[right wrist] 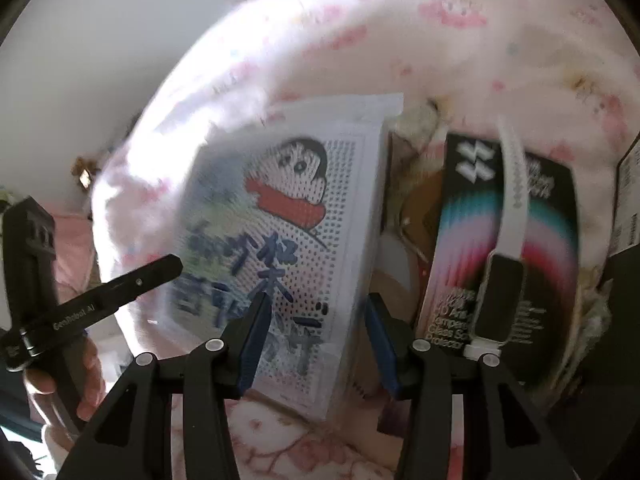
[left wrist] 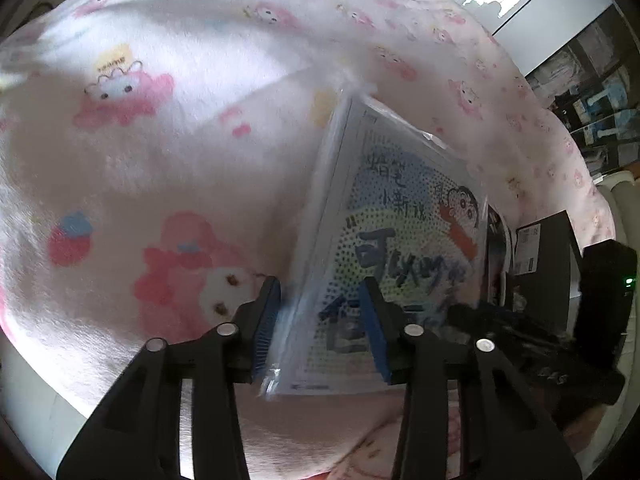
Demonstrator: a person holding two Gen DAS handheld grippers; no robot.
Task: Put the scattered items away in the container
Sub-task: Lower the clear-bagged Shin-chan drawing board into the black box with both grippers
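I see a flat packet (left wrist: 396,248) wrapped in clear plastic, standing nearly on edge on a pink blanket (left wrist: 160,152) printed with cartoon animals. Its face is white with a grid of small dots, a cartoon boy's head with dark hair and a red collar near the top, and large dark hand-drawn characters over blue, green and yellow patches. The wrapper is crinkled and shiny along the packet's lower edge.

My left gripper (left wrist: 324,328) has its blue-padded jaws standing apart, one on each side of the packet's lower left edge. The left pad is close against the plastic wrapper, the right pad lies in front of the printed face; I cannot tell whether either one presses on it.

In the right wrist view, the same packet (right wrist: 304,240) sits at the left of a row of things, with the blanket bunched up behind it. My right gripper (right wrist: 314,344) also has its jaws apart, straddling the packet's lower right corner; the pads do not appear to pinch it.

Just right of the packet is a black box (right wrist: 552,216) with rainbow stripes and white lettering, and a white strap (right wrist: 514,200) with a black piece hangs across its front. At the far left a hand (right wrist: 86,380) holds the other black gripper.
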